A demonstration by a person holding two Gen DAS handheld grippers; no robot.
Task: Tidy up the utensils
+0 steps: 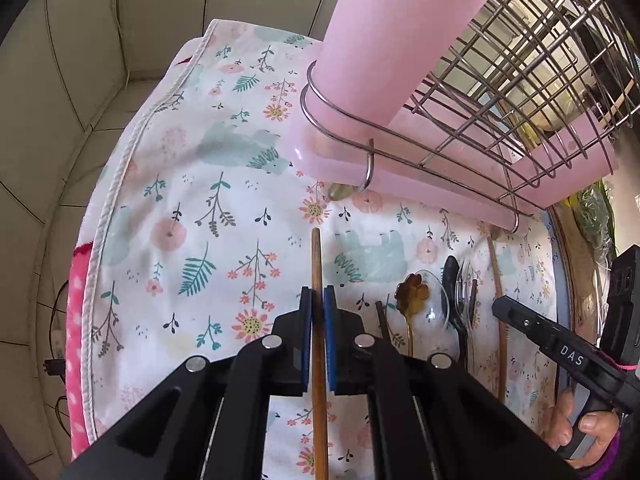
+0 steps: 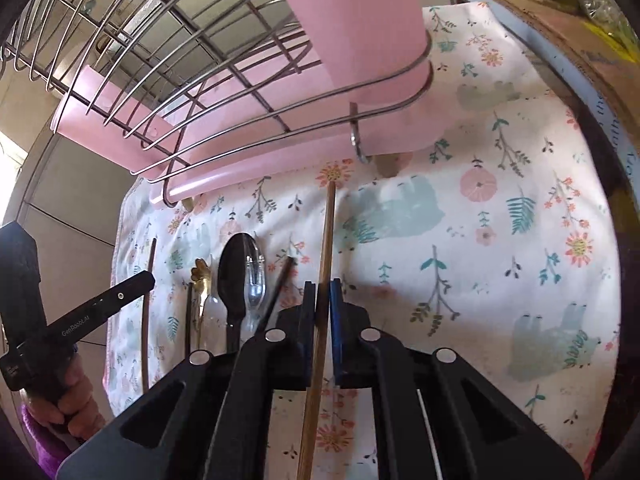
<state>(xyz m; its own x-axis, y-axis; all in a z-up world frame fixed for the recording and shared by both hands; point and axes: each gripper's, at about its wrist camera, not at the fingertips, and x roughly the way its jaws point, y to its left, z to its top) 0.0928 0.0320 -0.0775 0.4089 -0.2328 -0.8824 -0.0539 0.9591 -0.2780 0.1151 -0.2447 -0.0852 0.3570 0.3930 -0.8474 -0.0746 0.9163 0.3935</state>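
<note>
My left gripper (image 1: 319, 294) is shut on a brown wooden chopstick (image 1: 316, 256) that points forward over the floral cloth (image 1: 192, 200). My right gripper (image 2: 322, 288) is shut on a lighter wooden chopstick (image 2: 329, 232), its tip near the rack's edge. Between the two grippers lie a black spoon (image 2: 233, 268), a clear plastic spoon (image 2: 256, 276), a gold flower-handled spoon (image 1: 412, 292), a dark chopstick (image 2: 280, 284) and a thin brown stick (image 1: 498, 280). A pink utensil cup (image 1: 384, 40) hangs in the wire ring of the dish rack (image 1: 520, 92).
The wire rack sits on a pink drip tray (image 1: 420, 184) at the far side of the cloth. A cardboard box (image 2: 560, 28) with greens borders the cloth on the right. A pink dotted towel (image 1: 78, 320) shows under the cloth's left edge. Tiled wall stands behind.
</note>
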